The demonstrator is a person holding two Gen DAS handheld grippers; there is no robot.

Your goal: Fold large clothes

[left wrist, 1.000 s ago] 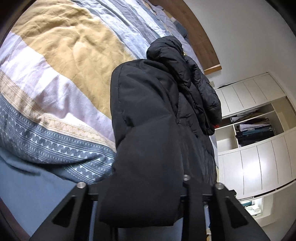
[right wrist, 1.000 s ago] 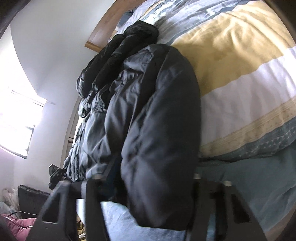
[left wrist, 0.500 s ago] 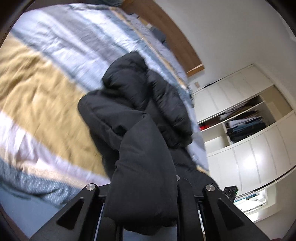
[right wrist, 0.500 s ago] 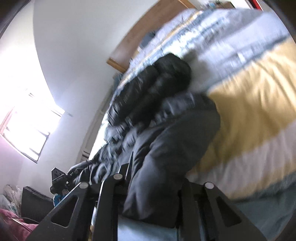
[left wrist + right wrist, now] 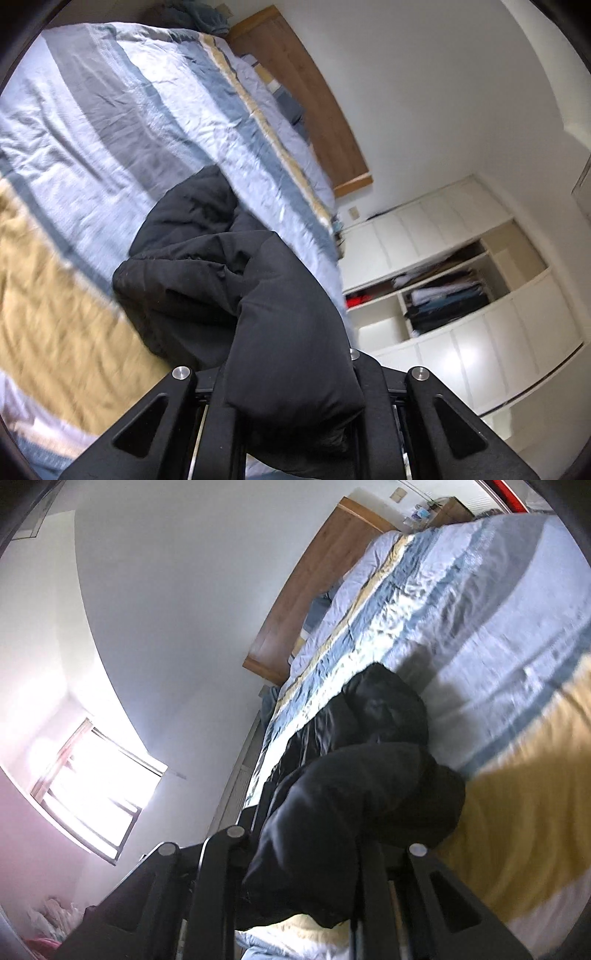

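Observation:
A black puffer jacket [image 5: 236,280] lies on a striped bedspread [image 5: 110,122] of blue, grey, white and yellow bands. My left gripper [image 5: 291,398] is shut on the jacket's lower edge, which bulges up between the fingers. My right gripper [image 5: 303,871] is shut on the other side of the same edge [image 5: 351,805]. The lifted part is folded over towards the hood end [image 5: 384,709]. The fingertips are hidden under the fabric in both views.
A wooden headboard [image 5: 306,96] stands at the far end of the bed. White shelves with folded clothes [image 5: 443,299] are on the left gripper's right. A bright window [image 5: 96,794] is on the right gripper's left.
Both grippers have carried the jacket's lower edge up and forward towards the hood, so the jacket is doubled over and looks shorter. More of the bedspread and headboard shows.

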